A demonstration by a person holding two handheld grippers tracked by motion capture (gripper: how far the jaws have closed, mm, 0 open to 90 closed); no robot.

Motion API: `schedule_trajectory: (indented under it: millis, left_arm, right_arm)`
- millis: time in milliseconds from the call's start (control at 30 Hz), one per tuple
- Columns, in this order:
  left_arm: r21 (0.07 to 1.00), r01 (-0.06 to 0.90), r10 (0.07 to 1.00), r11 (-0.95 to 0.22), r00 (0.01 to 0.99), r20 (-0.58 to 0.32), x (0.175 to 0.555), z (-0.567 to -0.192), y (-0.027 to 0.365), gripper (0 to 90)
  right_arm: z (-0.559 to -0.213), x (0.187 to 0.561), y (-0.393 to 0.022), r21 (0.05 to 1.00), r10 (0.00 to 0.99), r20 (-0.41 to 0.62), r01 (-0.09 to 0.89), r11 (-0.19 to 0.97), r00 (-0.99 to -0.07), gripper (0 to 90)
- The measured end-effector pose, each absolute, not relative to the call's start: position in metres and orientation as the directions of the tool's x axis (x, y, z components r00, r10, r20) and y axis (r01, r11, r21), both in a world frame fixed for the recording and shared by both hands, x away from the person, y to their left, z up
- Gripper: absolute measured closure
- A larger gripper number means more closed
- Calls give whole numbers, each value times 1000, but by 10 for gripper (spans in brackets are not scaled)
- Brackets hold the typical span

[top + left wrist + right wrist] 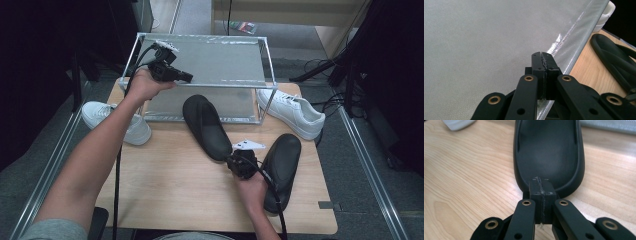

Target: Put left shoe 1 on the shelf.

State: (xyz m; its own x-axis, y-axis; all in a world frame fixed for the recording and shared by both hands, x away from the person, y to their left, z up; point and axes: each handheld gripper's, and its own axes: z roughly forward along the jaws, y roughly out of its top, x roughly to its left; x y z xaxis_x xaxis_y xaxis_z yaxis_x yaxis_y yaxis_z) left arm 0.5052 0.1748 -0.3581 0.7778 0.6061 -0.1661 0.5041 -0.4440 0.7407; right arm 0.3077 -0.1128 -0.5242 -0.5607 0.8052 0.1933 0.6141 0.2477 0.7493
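A black slipper (205, 125) lies slantwise in the middle of the wooden table (170, 185), its heel toward me. My right gripper (233, 161) is at that heel, jaws shut. In the right gripper view the closed tips (540, 181) overlap the heel rim of the slipper (549, 150), with nothing visible between the pads. A second black slipper (282, 160) lies just right of that hand. My left gripper (189, 77) hovers at the front left of the rack's top shelf (220, 60), jaws shut. Its tips (543, 56) sit over the shelf's taped front edge (571, 37).
The metal-framed rack (267, 65) with grey mesh shelves stands at the table's far side. One white sneaker (95, 112) rests at the far left, partly behind my forearm, and another (295, 112) at the far right. Cables trail from both grippers.
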Motion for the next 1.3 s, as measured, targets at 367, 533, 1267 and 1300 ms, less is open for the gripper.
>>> schedule_trajectory:
  millis: [367,533,1267,1300]
  left_arm:
    - [740,505,613,-443,773,-161,506,-359,174,900]
    - [740,497,615,-454,775,-144,505,-358,173,900]
    - [744,492,620,-452,773,-135,503,-359,172,900]
    - [746,490,619,-451,774,-134,502,-359,172,900]
  right_arm:
    - [-529,313,-107,747,799,167,603,280,-577,900]
    - [-530,314,-104,748,795,172,602,279,-582,900]
    - [-533,348,-70,755,770,229,608,246,-595,900]
    - [-533,350,-68,756,771,221,604,252,-597,900]
